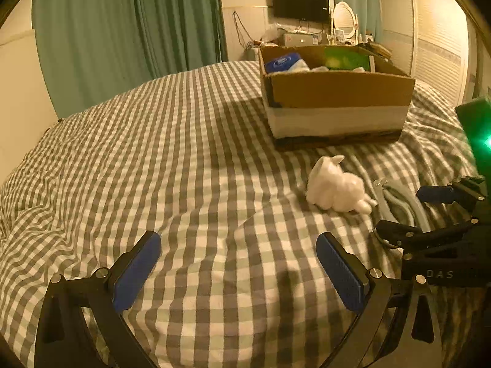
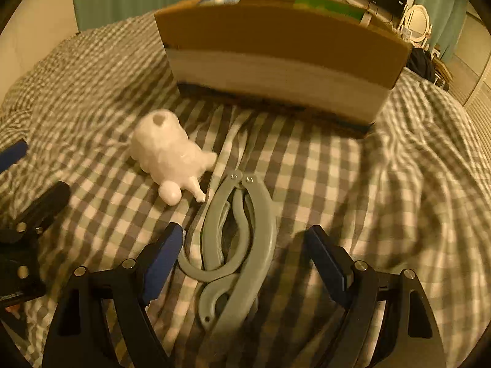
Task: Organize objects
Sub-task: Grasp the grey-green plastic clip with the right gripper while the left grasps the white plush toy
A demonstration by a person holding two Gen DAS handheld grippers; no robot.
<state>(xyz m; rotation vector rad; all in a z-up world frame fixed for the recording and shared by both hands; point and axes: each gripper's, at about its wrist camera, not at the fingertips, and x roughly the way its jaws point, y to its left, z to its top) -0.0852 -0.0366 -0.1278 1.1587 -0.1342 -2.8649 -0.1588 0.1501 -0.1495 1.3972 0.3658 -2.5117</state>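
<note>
A cardboard box (image 1: 337, 92) (image 2: 276, 36) stands on the checked bed cover, holding a blue-and-white pack (image 1: 285, 63) and a green item (image 1: 346, 58). A white animal figurine (image 1: 336, 188) (image 2: 172, 156) lies on its side in front of the box. Beside it lies a folded grey plastic hanger (image 2: 236, 245) (image 1: 399, 199). My right gripper (image 2: 242, 251) is open and straddles the hanger, its blue pads on either side; it also shows in the left wrist view (image 1: 408, 211). My left gripper (image 1: 237, 271) is open over bare cover, left of the figurine.
The bed cover (image 1: 153, 168) is rumpled, with folds at the left and right. Green curtains (image 1: 122, 30) hang behind the bed. A wall screen (image 1: 300, 3), an oval mirror (image 1: 343, 18) and clutter sit on a far table. Louvred doors (image 1: 438, 46) stand at the right.
</note>
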